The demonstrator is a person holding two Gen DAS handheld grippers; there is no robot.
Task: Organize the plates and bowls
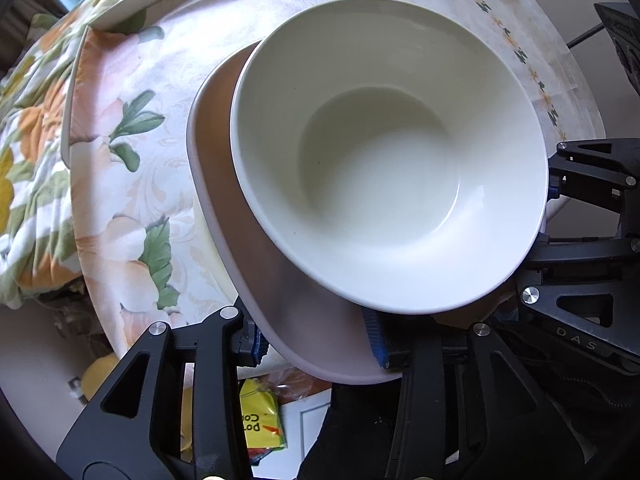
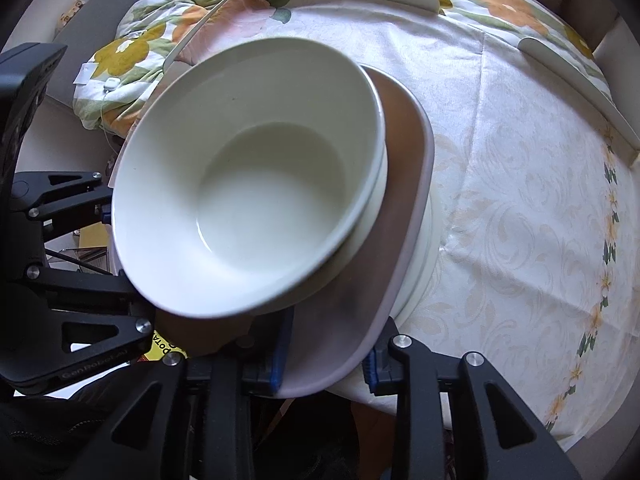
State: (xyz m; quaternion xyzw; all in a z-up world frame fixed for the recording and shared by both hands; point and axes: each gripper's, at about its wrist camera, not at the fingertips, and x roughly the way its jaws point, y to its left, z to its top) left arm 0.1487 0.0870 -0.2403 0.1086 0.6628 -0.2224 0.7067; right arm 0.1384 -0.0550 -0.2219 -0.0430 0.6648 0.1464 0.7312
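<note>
— Floral-clothed counter [image 2: 520,160]: where's the white bowl [image 1: 380,168]?
— On the brown plate [image 1: 256,264], whose rim sits between both grippers' jaws, left gripper [image 1: 316,344] and right gripper [image 2: 326,354], slightly parted, pads not pressing.

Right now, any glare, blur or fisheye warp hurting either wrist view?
Left wrist: sharp, soft daylight, mild sheen in the white bowl, tablecloth bowed by the fisheye, corners dark. Right wrist: also sharp, bowl shadows the brown plate, no harsh glare.
</note>
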